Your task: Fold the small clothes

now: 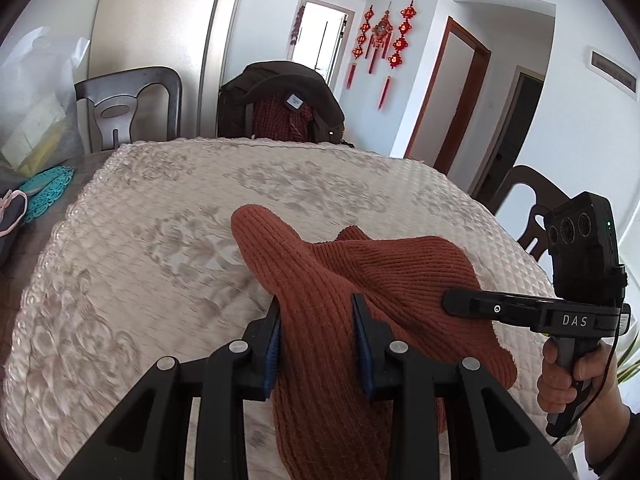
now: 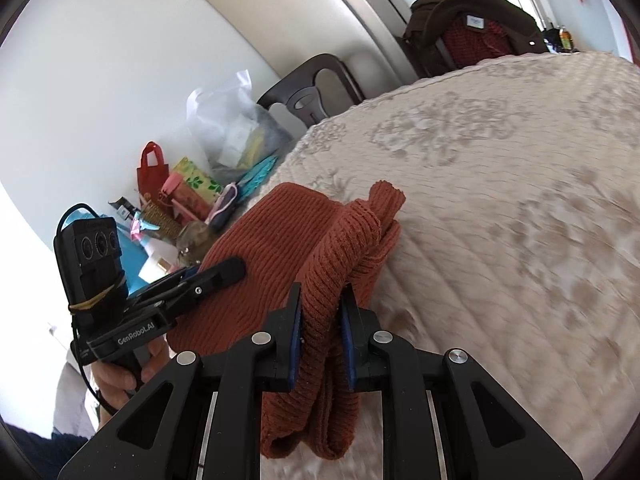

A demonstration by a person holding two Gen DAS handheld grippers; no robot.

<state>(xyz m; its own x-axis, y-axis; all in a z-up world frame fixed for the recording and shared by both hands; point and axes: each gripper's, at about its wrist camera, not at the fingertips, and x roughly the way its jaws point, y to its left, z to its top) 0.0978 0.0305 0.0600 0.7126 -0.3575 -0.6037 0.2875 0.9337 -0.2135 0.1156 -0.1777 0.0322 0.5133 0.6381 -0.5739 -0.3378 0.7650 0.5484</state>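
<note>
Left claw [image 1: 316, 340]: closed on a bunched fold of the rust-brown ribbed knit garment [image 1: 352, 280], blue pads [image 1: 275, 350] pressing the cloth from both sides. Seen from the right wrist view as a black claw [image 2: 224, 270] gripping the garment's left edge, held by a hand [image 2: 120, 376] around its handle.

Right claw [image 2: 320, 340]: narrowly closed on a gathered, rope-like fold of the same garment [image 2: 280, 240], blue pads [image 2: 295, 344] tight against the knit. Seen from the left wrist view as a black claw [image 1: 460, 302] pinching the garment's right side, with a hand [image 1: 568, 376] on its grip.

Garment: held between both claws above the near part of the worktop [image 1: 160, 240], draped and partly lifted, one rounded end [image 1: 256, 224] reaching out over the cloth, lower part hanging toward the near edge.

Worktop: covered by a cream embossed floral tablecloth [image 2: 500, 180].

Beyond the far edge: a dark wooden chair [image 1: 128, 104] and a second chair draped with a dark jacket [image 1: 280, 80] over red fabric.

On the left end of the worktop: a clear plastic bag [image 2: 228, 128], a small red gift bag [image 2: 150, 168], a teal crocheted mat [image 1: 48, 188] and assorted small clutter.

On the far wall: red knot ornaments [image 1: 384, 40].
</note>
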